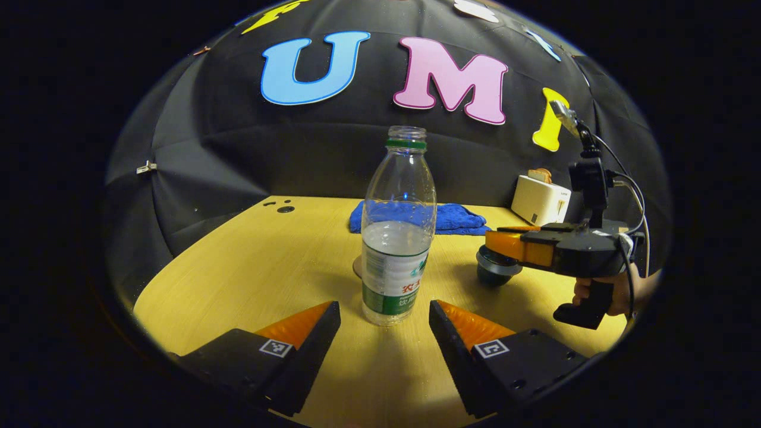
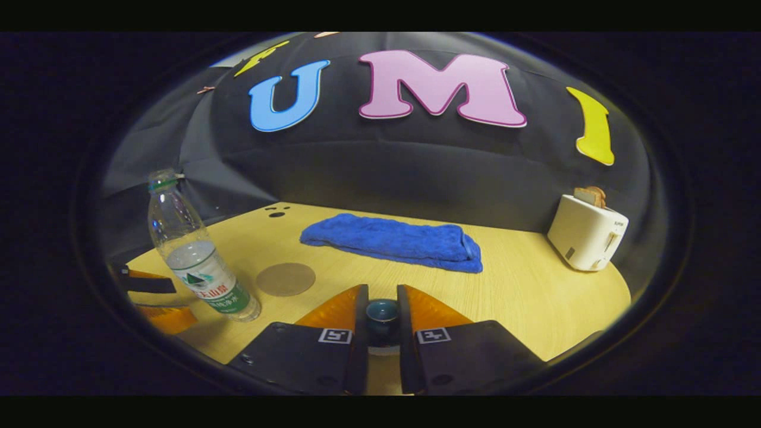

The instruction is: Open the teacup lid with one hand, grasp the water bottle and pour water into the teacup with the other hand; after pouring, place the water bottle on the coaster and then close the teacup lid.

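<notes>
Before water bottle [image 1: 397,249], left gripper [image 1: 385,324] open — level

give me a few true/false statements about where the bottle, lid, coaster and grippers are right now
1. The water bottle stands upright with no cap on. True.
2. The left gripper is clamped on the bottle. False: its fingers are spread, the bottle just ahead between them.
3. The right gripper has its fingers around the teacup lid's knob. True.
4. The bottle sits on the coaster. False: it stands beside it on the table.
5. The blue towel covers the toaster. False: they lie apart.
</notes>
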Demonstrator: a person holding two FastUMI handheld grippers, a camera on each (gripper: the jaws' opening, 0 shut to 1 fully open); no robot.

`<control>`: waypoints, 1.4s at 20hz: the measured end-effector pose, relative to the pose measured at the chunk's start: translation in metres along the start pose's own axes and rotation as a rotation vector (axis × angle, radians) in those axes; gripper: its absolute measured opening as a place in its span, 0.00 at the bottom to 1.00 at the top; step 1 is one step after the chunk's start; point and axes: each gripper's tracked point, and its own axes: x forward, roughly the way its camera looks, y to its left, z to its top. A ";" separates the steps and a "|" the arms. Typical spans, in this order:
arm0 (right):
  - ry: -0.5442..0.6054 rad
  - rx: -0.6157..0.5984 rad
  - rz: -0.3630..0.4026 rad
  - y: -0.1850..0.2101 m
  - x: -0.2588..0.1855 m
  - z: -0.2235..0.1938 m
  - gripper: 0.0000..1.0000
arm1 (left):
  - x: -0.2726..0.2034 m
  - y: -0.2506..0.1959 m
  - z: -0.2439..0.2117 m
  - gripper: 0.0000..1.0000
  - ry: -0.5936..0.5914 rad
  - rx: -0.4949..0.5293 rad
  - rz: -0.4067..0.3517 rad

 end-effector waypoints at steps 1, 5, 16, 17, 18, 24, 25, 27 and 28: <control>-0.011 -0.002 0.005 -0.001 -0.003 0.008 0.25 | 0.003 -0.002 0.003 0.95 -0.007 0.006 -0.005; -0.037 0.019 0.015 -0.013 -0.022 0.025 0.29 | 0.021 -0.011 0.017 0.95 -0.056 0.014 -0.015; 0.040 0.097 -0.109 -0.078 -0.066 -0.016 0.24 | 0.076 -0.002 0.046 0.95 -0.135 0.008 0.020; 0.043 0.107 -0.113 -0.078 -0.067 -0.019 0.24 | 0.079 -0.001 0.049 0.95 -0.141 0.019 0.024; 0.046 0.115 -0.113 -0.078 -0.069 -0.022 0.25 | 0.082 -0.001 0.049 0.93 -0.147 0.027 0.030; 0.061 0.119 -0.105 -0.077 -0.077 -0.032 0.27 | 0.089 -0.010 0.049 0.78 -0.137 0.082 0.017; 0.061 0.125 -0.104 -0.077 -0.078 -0.032 0.29 | 0.090 -0.011 0.051 0.77 -0.129 0.105 0.013; 0.055 0.136 -0.103 -0.080 -0.081 -0.031 0.29 | 0.091 -0.006 0.054 0.74 -0.111 0.194 0.042; 0.054 0.139 -0.107 -0.082 -0.083 -0.031 0.20 | 0.090 -0.007 0.057 0.73 -0.112 0.238 0.050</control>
